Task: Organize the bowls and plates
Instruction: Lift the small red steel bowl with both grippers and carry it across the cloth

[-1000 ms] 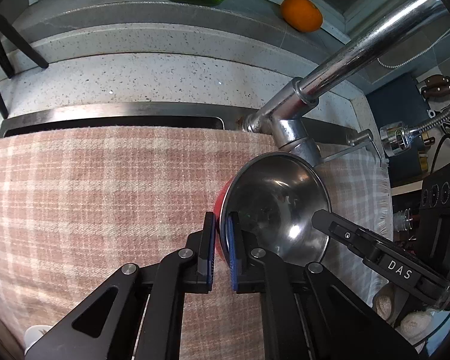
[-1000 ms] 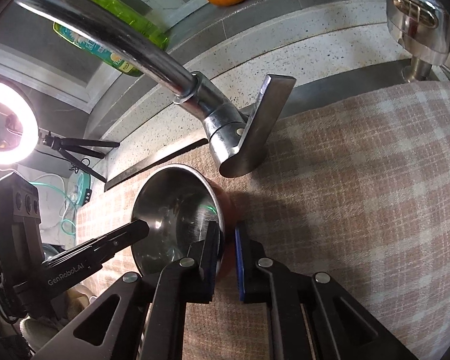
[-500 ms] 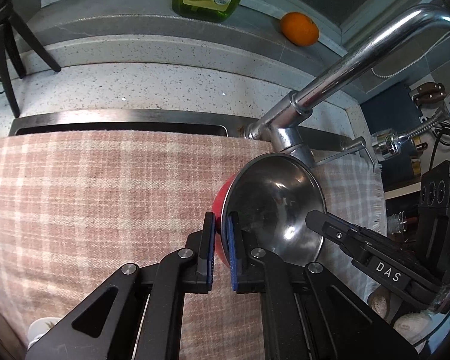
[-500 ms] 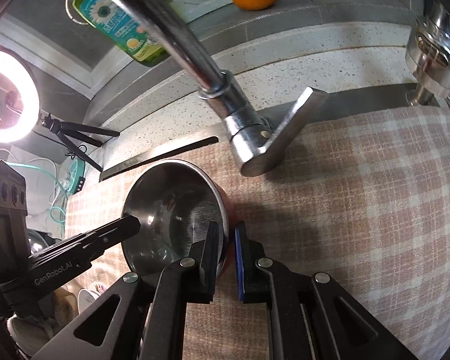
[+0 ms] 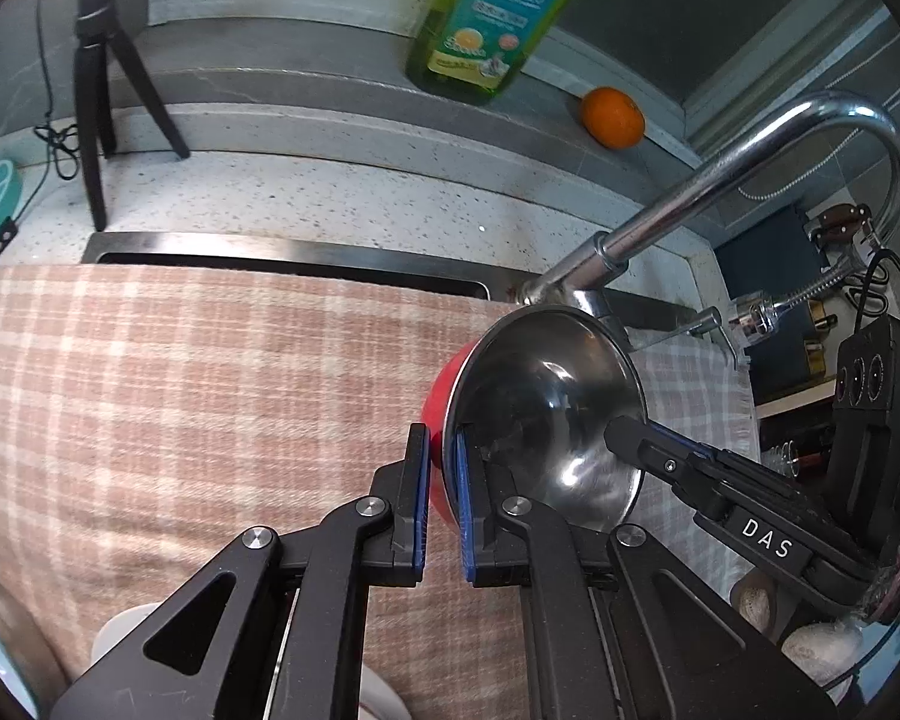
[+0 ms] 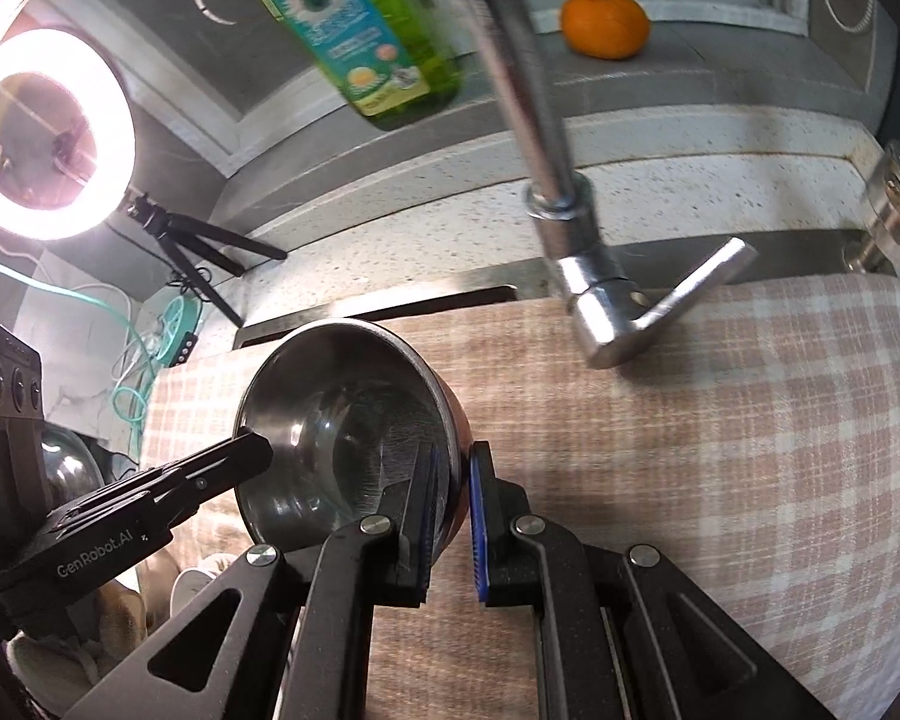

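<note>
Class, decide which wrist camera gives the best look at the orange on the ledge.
The right wrist view: the orange appears large, sharp and unobstructed beside the faucet pipe. The left wrist view shows it whole too, but smaller and farther off.

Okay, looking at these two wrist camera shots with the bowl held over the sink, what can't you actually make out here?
- Sink basin: the plaid cloth covers it in both views.
- Bowl: its red underside faces away; only a sliver shows in each view.
- White dishes: left wrist view, cut off by the bottom edge and hidden behind the left gripper.
- Dish soap bottle: top cut off by the frame edge in both views; label blurred.
- Right gripper: the contact of its fingers is hidden by the bowl's rim.
</note>
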Tool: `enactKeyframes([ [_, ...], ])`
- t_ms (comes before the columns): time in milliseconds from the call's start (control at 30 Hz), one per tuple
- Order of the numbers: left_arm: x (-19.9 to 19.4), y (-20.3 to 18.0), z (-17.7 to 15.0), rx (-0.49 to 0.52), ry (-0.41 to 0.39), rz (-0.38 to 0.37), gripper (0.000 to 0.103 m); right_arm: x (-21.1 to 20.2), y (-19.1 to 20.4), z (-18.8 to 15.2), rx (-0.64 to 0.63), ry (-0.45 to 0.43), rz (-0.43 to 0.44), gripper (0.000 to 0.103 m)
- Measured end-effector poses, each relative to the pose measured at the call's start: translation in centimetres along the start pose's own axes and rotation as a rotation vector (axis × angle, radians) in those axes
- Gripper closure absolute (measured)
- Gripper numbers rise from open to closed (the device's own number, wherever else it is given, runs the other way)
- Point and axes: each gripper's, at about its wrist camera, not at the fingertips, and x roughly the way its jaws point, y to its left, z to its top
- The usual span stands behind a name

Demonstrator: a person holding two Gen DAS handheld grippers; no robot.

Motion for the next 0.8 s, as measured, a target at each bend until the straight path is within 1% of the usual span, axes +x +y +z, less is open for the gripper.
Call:
enactKeyframes([
  [433,-4.6,4.4,-1.4,-0.073,-0.07,0.023,0.096,-0.2,6.4,-0.6,-0.098,0.007,0.034,0.094],
  [800,-8.2,8.5,-3.0,-0.14,-0.122,0.046,0.096,0.8,11.9,-1.2,-0.177,0.023,0.064,0.094],
])
